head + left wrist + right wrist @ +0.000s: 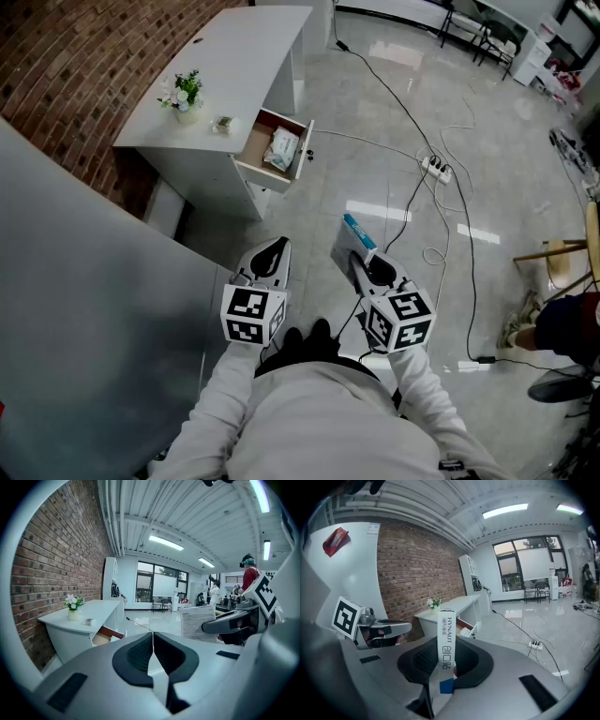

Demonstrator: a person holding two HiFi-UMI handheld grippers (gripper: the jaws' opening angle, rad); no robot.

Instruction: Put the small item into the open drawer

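My right gripper [361,258] is shut on a slim white box with a blue end [358,230]; in the right gripper view the box [446,644] stands upright between the pads of that gripper [446,660]. My left gripper [278,247] is beside it, shut and holding nothing, its pads meeting [153,641]. Both hang over the floor, well short of the white desk [239,56]. The desk's drawer [277,150] stands open with a white packet inside. The drawer also shows in both gripper views [105,637] [465,627].
A small flower pot [187,98] and a small item [223,123] sit on the desk top. Cables and a power strip [436,169] run across the glossy floor to the right. A grey partition [84,281] stands at my left, a wooden chair [562,258] at the right.
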